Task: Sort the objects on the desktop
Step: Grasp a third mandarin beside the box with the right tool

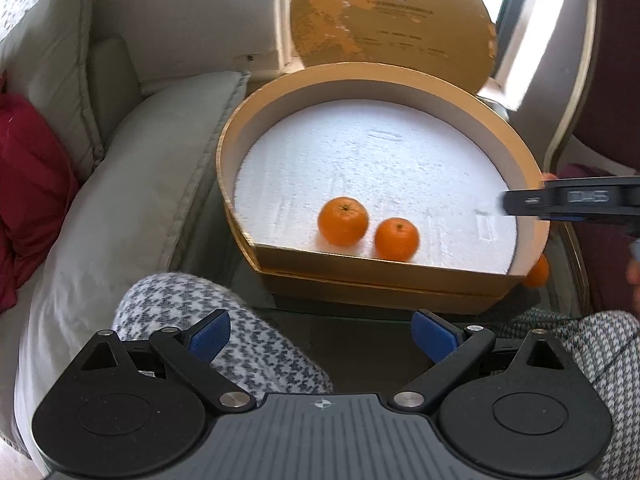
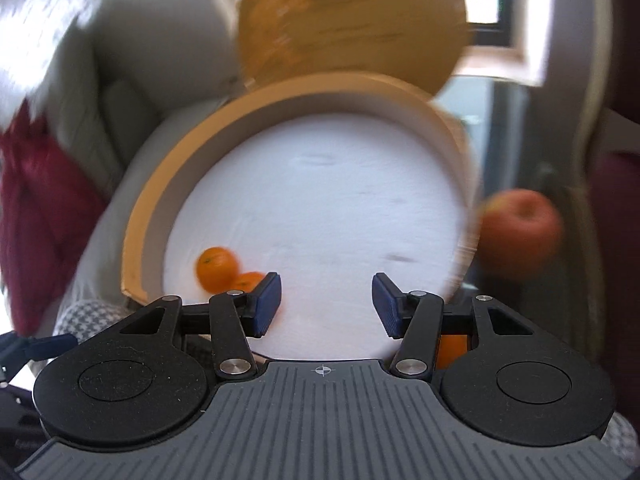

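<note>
We see one round gold box [image 1: 240,152] with a white foam floor, sitting on a glass desk [image 1: 240,272]. Its round gold lid [image 1: 392,24] stands upright behind it.

Count of fruit:
- Two tangerines inside the box, near the front wall, just beside each other: one at [image 1: 343,221], one at [image 1: 396,239]. The right wrist view shows the same pair at the box's front left [image 2: 216,267], [image 2: 248,281].
- One more tangerine [image 1: 538,272] on the desk outside the box, at its right front corner, mostly hidden by the wall.
- One red apple [image 2: 520,232] on the desk to the right of the box, blurred, apart from it.

Left gripper [image 1: 320,336]: jaws spread wide, nothing between them, held low in front of the box over the person's houndstooth-clad legs [image 1: 224,320].

Right gripper [image 2: 327,304]: jaws spread, empty, hanging over the front of the foam floor. In the left wrist view we see it coming in from the right over the box rim [image 1: 568,200].

Right wrist view is motion-blurred, so fine detail is unreadable there.

One grey sofa [image 1: 120,208] with a red cushion [image 1: 28,184] on the left.
</note>
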